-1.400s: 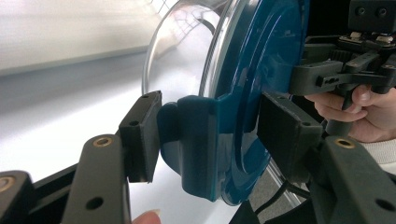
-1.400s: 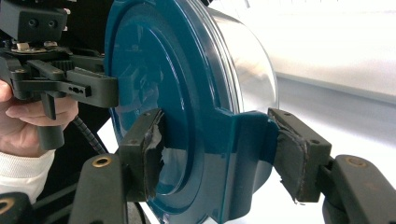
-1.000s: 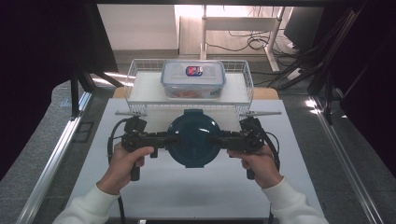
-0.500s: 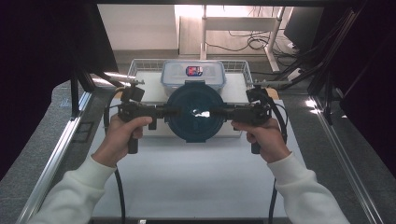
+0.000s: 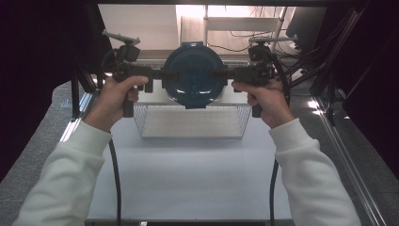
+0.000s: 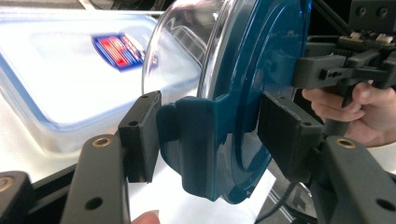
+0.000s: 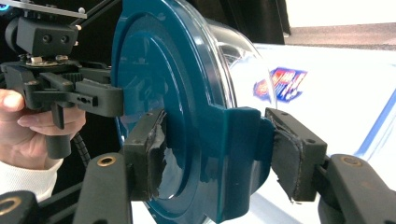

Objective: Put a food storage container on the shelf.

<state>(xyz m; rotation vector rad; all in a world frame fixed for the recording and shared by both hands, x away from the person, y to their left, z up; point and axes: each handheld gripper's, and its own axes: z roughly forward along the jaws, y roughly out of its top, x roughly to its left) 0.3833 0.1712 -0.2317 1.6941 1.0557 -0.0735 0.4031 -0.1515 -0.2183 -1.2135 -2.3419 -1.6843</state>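
Basket (image 5: 190, 123), box's unreadable red-blue label (image 6: 117, 50)

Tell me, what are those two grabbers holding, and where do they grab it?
A round glass container with a dark teal lid. The left gripper and right gripper each clamp a lid latch tab on opposite sides.

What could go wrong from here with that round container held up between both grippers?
1. The left gripper and right gripper each clamp only a small lid clip of the round blue-lidded container; if one pad slips, it may swing or drop.
2. The bowl under the lid looks like glass, and it hangs above the wire basket and the clear rectangular box, so a fall could break it.
3. If the hands drift apart, a clip might unlatch.
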